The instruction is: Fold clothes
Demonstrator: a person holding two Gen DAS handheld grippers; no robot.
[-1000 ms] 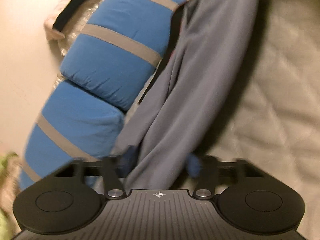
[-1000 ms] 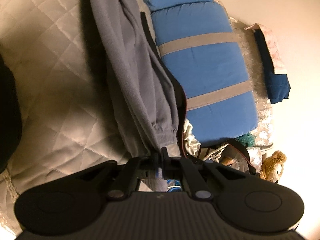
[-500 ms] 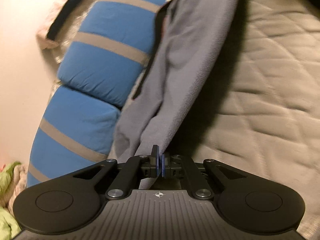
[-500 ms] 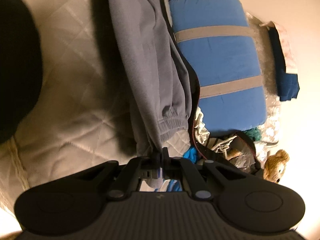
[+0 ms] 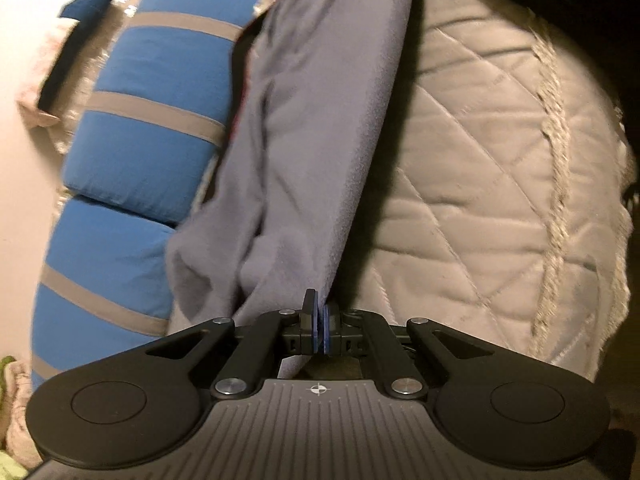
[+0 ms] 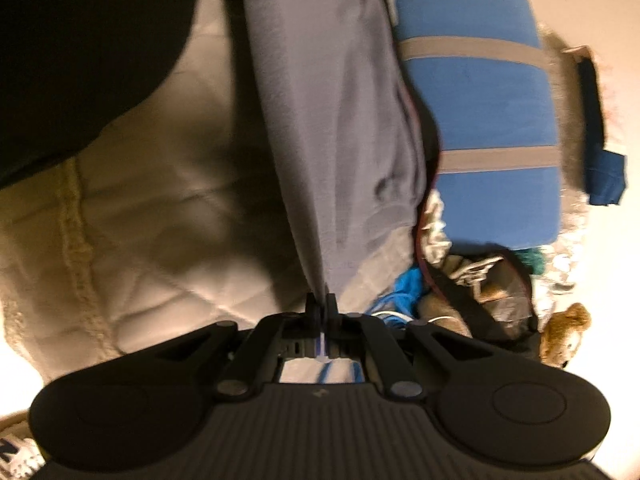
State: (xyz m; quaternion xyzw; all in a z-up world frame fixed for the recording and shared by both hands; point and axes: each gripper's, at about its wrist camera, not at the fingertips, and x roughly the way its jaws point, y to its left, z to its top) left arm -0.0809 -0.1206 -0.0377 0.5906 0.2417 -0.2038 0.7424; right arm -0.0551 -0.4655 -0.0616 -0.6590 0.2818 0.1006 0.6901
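A grey fleece garment (image 5: 304,152) hangs stretched above a cream quilted bedspread (image 5: 480,184). My left gripper (image 5: 320,312) is shut on one end of it, the cloth pinched between the pads and trailing away up the frame. In the right wrist view the same grey garment (image 6: 340,128) runs from the top down to my right gripper (image 6: 321,304), which is shut on its other end near an elastic cuff. The cloth is folded lengthwise into a narrow band and casts a dark shadow on the quilt.
A blue pillow with grey stripes (image 5: 132,152) lies beside the garment along a pale wall. Loose clothes, a dark bag (image 6: 492,292) and a small teddy bear (image 6: 564,332) are heaped past the pillow. A dark shape (image 6: 80,48) fills the upper left of the right wrist view.
The left gripper's jaws, apart a second ago, have shut on the grey cloth. Both grippers have shifted, so the garment now hangs tauter and more of the quilt's edge shows.
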